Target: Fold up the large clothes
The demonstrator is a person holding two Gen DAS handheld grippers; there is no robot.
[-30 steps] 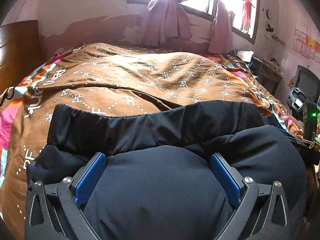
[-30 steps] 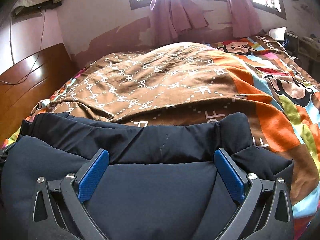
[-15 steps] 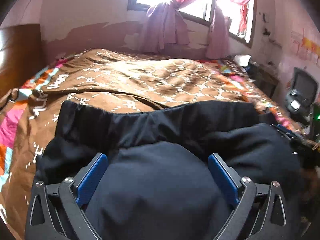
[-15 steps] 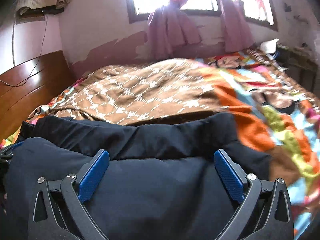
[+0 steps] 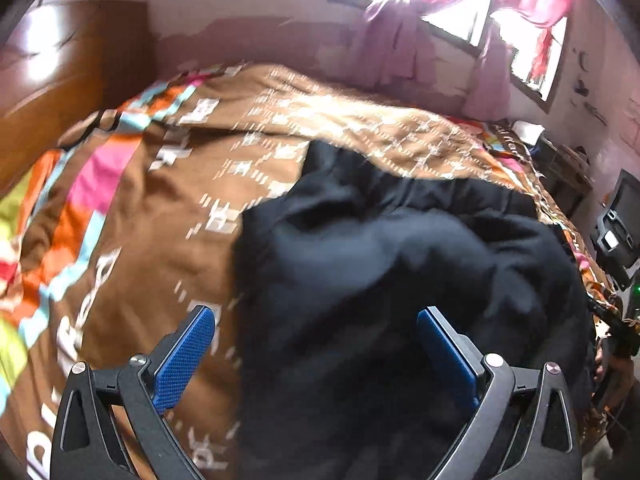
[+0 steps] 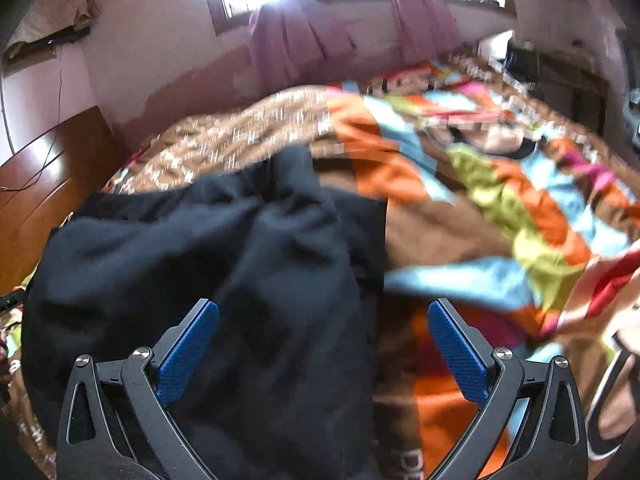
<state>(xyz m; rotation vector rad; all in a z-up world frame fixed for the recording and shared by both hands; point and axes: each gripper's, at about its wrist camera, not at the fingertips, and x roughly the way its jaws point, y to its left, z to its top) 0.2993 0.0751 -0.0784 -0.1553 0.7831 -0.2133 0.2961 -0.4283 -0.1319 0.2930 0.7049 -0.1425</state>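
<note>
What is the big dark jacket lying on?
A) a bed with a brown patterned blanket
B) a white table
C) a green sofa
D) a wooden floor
A: in both wrist views the dark jacket rests on the brown patterned blanket spread over the bed.

Matt black cloth garment [image 5: 400,280] – soft, creased, printed cloth bedspread [image 5: 140,220], textured blue pads on black plastic fingers [image 6: 188,356], glossy wood headboard [image 6: 36,184]

Black garment [image 5: 400,280], brown blanket [image 5: 168,248] with white lettering, orange, blue, green patches at three o'clock, pink curtains [image 6: 288,36], blue fingers [image 6: 188,356]
</note>
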